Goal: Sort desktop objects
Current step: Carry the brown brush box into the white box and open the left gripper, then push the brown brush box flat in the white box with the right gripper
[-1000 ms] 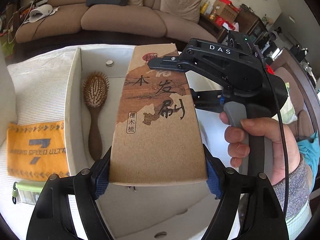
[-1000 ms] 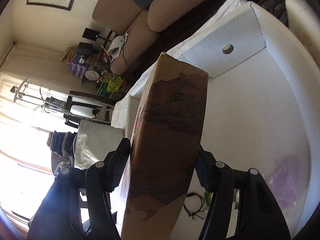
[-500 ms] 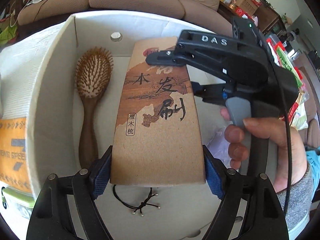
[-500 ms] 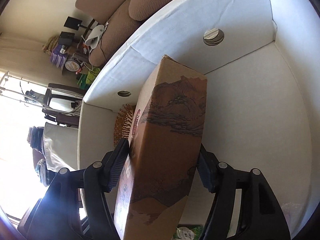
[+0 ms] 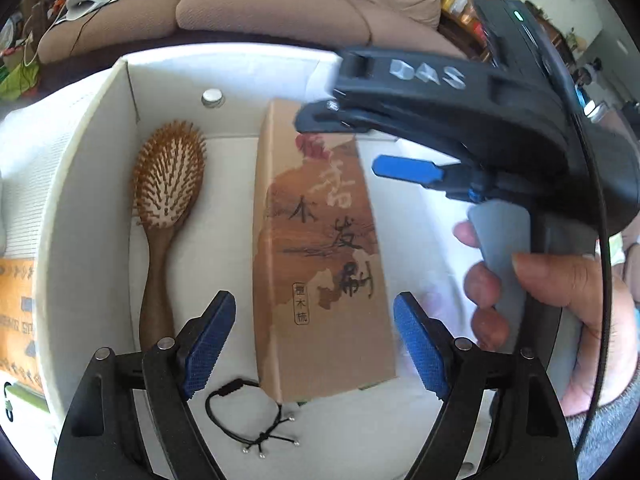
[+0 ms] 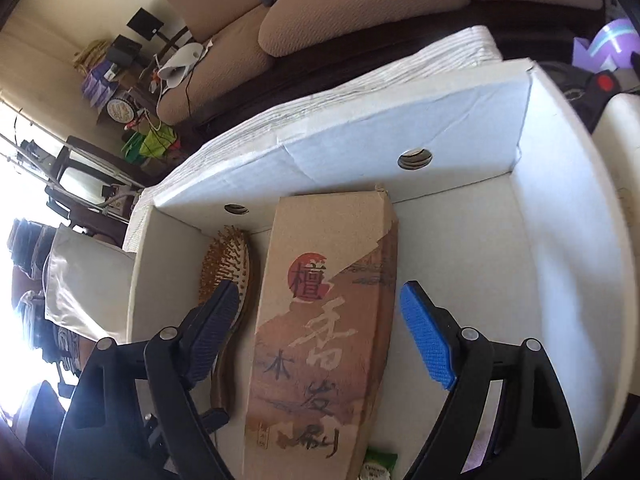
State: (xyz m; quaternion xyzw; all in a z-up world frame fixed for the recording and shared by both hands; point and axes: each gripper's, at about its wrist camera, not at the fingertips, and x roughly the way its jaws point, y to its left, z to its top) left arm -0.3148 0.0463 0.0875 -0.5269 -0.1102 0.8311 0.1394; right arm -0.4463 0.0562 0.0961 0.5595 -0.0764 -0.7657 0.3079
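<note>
A long brown cardboard box with Chinese writing lies flat inside a white storage box; it also shows in the right wrist view. A wooden hairbrush lies to its left, also in the right wrist view. My left gripper is open, its blue pads apart from the brown box on either side of its near end. My right gripper is open above the box's far end, and it also shows in the left wrist view.
A black cord bracelet lies on the white box's floor by the brown box's near end. An orange pouch lies outside the white box at left. A sofa stands behind. A green packet lies near the brown box's near end.
Both grippers lowered the brown box into the white box and opened, letting it go. It now lies flat beside the hairbrush.
</note>
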